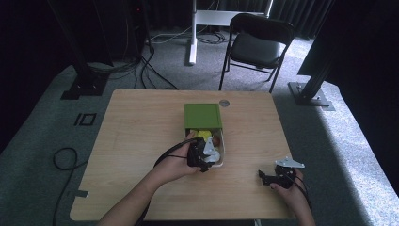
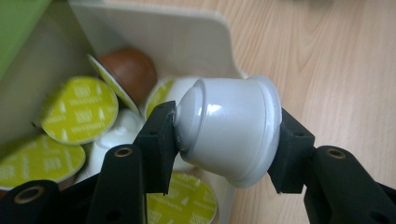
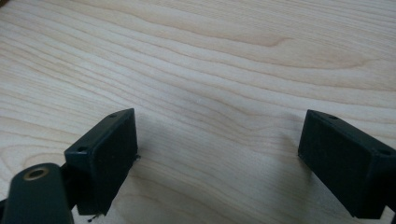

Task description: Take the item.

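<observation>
The left claw (image 2: pixel 224 140) was clamped end to end on a white capsule (image 2: pixel 229 128), held over the near corner of the cream tray (image 2: pixel 159 35) that sat on the tabletop (image 1: pixel 141 132) beside its green lid (image 1: pixel 203 116). The right claw (image 3: pixel 219 154) rested apart, gripping nothing. Doing this well probably meant keeping the squeeze steady, since the glossy dome could slip, and lifting straight to clear the rim.

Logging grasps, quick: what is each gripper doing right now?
Left gripper: shut on a white coffee capsule.
Right gripper: open, holding nothing, over the table.
</observation>
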`<state>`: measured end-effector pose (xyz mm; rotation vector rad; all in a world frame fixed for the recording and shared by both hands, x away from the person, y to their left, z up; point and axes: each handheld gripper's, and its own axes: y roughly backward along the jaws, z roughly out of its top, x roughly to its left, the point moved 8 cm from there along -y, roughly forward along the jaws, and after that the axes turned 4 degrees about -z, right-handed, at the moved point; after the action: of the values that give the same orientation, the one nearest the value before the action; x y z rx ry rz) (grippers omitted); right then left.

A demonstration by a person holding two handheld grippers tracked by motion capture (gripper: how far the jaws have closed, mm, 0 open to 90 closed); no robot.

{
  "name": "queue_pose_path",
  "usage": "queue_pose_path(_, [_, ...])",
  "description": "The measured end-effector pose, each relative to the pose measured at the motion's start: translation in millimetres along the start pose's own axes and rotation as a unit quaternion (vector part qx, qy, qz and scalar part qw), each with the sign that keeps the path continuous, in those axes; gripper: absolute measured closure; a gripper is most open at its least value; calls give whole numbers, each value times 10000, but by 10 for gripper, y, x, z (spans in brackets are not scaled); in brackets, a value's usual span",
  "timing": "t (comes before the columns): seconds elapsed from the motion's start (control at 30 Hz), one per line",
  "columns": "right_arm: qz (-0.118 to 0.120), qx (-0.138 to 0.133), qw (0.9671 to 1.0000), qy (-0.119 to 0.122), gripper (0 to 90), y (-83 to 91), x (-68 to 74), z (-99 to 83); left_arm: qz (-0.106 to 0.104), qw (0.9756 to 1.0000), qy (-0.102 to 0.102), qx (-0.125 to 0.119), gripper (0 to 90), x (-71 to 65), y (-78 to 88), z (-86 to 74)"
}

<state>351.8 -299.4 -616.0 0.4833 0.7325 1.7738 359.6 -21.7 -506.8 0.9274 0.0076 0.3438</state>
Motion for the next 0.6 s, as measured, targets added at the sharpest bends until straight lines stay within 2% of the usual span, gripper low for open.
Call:
queue_pose_path(0.13, [0,-1,10000,1,115,0,0,0,44,10000,10,-71,511,12,42,11])
queue_pose_path(0.17, [0,-1,10000,0,115,0,0,0,77,9997,108,-227,511,44,122,16])
queue_pose_path(0.27, [1,0,10000,0,115,0,0,0,59,9994,171,-293,511,58,173,8])
queue_pose_path(0.3, [0,0,10000,0,115,0,0,0,86,9986,253,-458,512,75,226,7])
queue_pose_path(0.37, [1,0,10000,0,115,0,0,0,88,9986,270,-450,511,79,252,-6])
queue_pose_path(0.4, [1,0,10000,0,115,0,0,0,144,9973,357,-631,512,99,309,-12])
queue_pose_path(0.47, [0,0,10000,0,115,0,0,0,142,9972,379,-630,512,106,338,-29])
queue_pose_path(0.6, [1,0,10000,1,115,0,0,0,277,9948,507,-835,512,171,474,-90])
